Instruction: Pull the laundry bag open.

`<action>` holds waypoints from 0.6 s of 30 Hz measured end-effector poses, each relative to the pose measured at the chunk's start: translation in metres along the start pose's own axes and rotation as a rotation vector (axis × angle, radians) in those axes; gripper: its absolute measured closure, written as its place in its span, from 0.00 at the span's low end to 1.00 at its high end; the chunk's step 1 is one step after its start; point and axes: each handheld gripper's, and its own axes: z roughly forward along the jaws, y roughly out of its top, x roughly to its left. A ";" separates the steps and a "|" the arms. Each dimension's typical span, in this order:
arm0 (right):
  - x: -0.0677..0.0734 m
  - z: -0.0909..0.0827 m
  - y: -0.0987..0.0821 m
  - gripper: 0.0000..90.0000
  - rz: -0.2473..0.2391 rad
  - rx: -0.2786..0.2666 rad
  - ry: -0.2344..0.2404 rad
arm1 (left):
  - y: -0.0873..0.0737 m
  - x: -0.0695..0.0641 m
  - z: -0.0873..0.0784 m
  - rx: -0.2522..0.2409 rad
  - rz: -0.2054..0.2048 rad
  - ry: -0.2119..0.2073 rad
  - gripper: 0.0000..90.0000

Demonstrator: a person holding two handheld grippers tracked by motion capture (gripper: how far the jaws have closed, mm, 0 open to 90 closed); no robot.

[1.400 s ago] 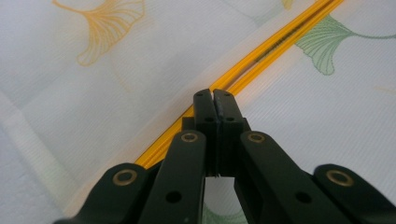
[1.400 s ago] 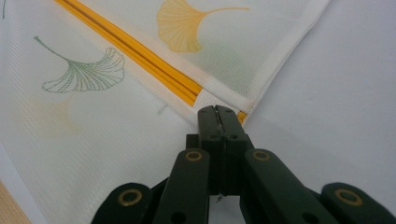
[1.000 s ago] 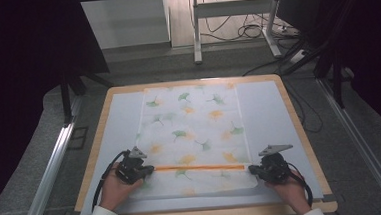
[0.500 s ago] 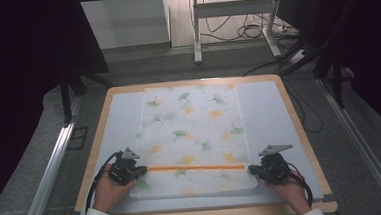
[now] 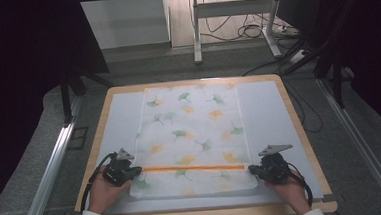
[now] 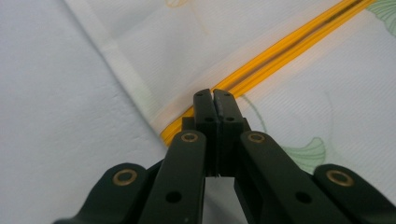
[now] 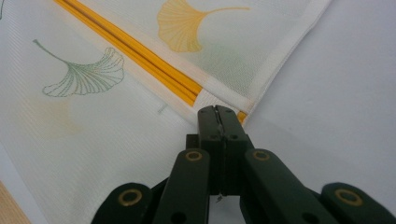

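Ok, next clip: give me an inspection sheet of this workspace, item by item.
Surface: wood-rimmed table under a pale mat.
Job's things: leaf-print cloth lying flat, orange strip across it near the person.
Clutter: nothing seen.
Grippers: left claw shut at the strip's left end; right claw shut at its right end; whether either pinches fabric is hidden.
Cables: black cable trailing from the left gripper; more wires on the far floor.
Surroundings: grey floor, metal rails, a white stand, dark sides.

white cloth (image 5: pixel 192 132) w/ green + orange ginkgo leaf print, orange stripe (image 5: pixel 192 168), black grippers, pale grey-blue mat (image 5: pixel 271 112), wood table edge (image 5: pixel 300 131)
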 end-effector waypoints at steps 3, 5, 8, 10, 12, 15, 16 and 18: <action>0.000 0.000 0.000 1.00 -0.001 0.000 -0.001 | -0.002 0.003 -0.001 0.000 -0.006 0.001 1.00; 0.000 0.000 0.000 1.00 -0.003 0.002 -0.001 | -0.002 0.003 -0.002 -0.004 -0.010 0.006 1.00; 0.000 0.000 0.000 1.00 -0.002 0.000 -0.002 | -0.003 0.004 -0.003 -0.002 -0.010 0.005 1.00; 0.000 0.000 0.000 1.00 -0.003 0.001 -0.002 | -0.003 0.005 -0.003 -0.001 -0.011 0.009 1.00; 0.000 0.000 0.000 0.99 -0.003 0.004 -0.001 | -0.004 0.005 -0.004 -0.001 -0.013 0.013 1.00; 0.001 0.000 0.001 1.00 -0.007 0.005 -0.004 | -0.006 0.007 -0.005 -0.007 -0.022 0.015 1.00; 0.001 0.000 0.001 1.00 -0.008 0.006 -0.004 | -0.007 0.007 -0.007 -0.008 -0.021 0.017 1.00; 0.001 0.000 0.001 1.00 -0.009 0.008 -0.005 | -0.008 0.008 -0.008 -0.010 -0.026 0.023 1.00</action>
